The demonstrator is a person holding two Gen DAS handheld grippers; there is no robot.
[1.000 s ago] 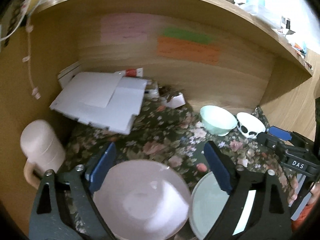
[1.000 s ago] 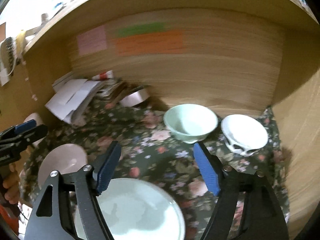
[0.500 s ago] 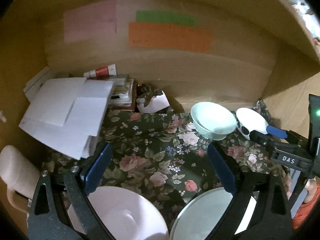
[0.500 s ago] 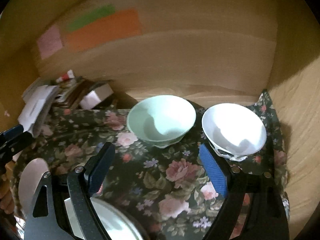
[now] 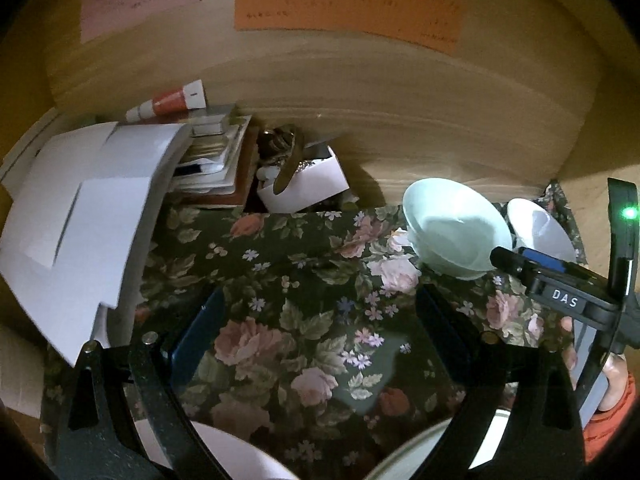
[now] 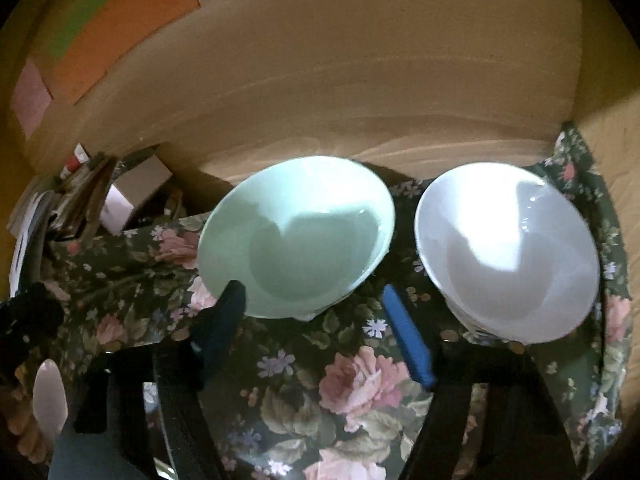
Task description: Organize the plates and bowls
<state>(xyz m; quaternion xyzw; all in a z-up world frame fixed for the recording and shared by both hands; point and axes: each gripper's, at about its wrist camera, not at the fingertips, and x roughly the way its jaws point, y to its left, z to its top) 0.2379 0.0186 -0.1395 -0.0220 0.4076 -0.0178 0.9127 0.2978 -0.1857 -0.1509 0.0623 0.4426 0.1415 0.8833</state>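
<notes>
A mint-green bowl [image 6: 296, 236] and a white bowl [image 6: 508, 252] stand side by side on the floral cloth at the back right of the wooden alcove. My right gripper [image 6: 316, 316] hovers at the mint bowl's near side, its jaws closing. The left fingertip overlaps the bowl's rim and the blue right pad stands clear of it. My left gripper [image 5: 320, 328] is open over bare cloth with nothing between its fingers. A pink plate [image 5: 228, 456] and a pale green plate [image 5: 404, 460] peek in at that view's bottom edge. The right gripper [image 5: 532, 264] shows there beside the mint bowl [image 5: 452, 232].
The floral cloth [image 5: 280, 264] covers the desk. Loose white papers [image 5: 80, 216], stacked books and a small white box [image 5: 312, 188] crowd the back left. The wooden back wall carries an orange note [image 5: 348, 4]. A side wall [image 6: 616, 184] stands close behind the white bowl.
Both grippers pushed forward and down into the alcove. The two plates slid to the bottom of the views and the bowls loom larger. The right jaws narrowed around the mint bowl's near side.
</notes>
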